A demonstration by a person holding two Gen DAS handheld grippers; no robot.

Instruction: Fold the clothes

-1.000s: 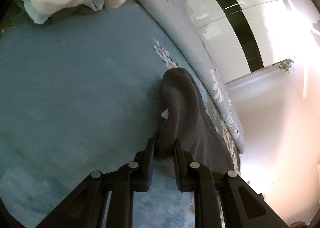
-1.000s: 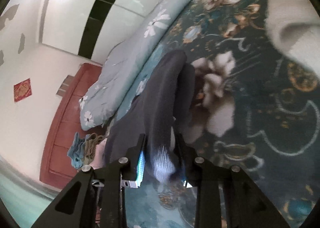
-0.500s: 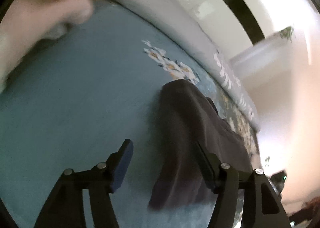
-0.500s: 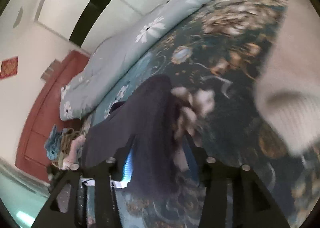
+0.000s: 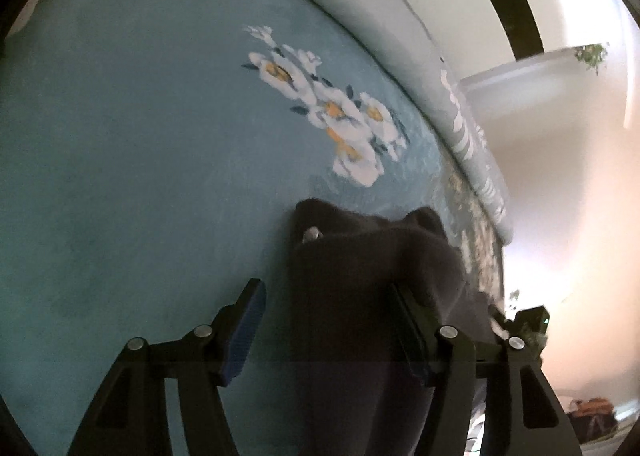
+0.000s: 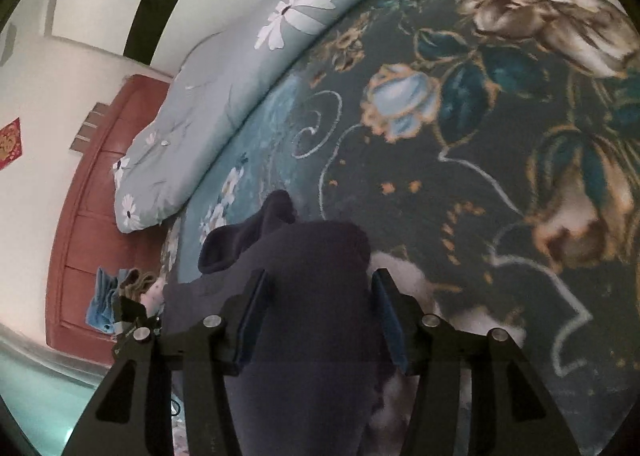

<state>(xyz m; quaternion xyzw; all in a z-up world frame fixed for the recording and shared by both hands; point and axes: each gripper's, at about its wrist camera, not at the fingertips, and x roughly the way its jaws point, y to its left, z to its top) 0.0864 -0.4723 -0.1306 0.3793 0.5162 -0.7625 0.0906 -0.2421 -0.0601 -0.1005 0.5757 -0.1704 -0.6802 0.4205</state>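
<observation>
A dark grey garment (image 5: 360, 296) lies folded on the blue bedspread (image 5: 140, 136). My left gripper (image 5: 324, 304) is open, its jaws wide apart over the garment's near end, not gripping it. In the right wrist view the same dark garment (image 6: 312, 296) lies on the dark floral blanket (image 6: 500, 136). My right gripper (image 6: 318, 296) is open, its jaws on either side of the garment. The garment's near end is hidden below both frames.
A pale blue flowered quilt (image 6: 224, 96) lies rolled along the far side of the bed; it also shows in the left wrist view (image 5: 400, 36). A small pile of clothes (image 6: 120, 292) lies by the red-brown headboard (image 6: 88, 216). White flowers (image 5: 332, 112) are printed on the bedspread.
Both grippers were shut on the dark garment a second ago. Both have opened and let it go; it now lies on the bed. The pink clothes have left the left view.
</observation>
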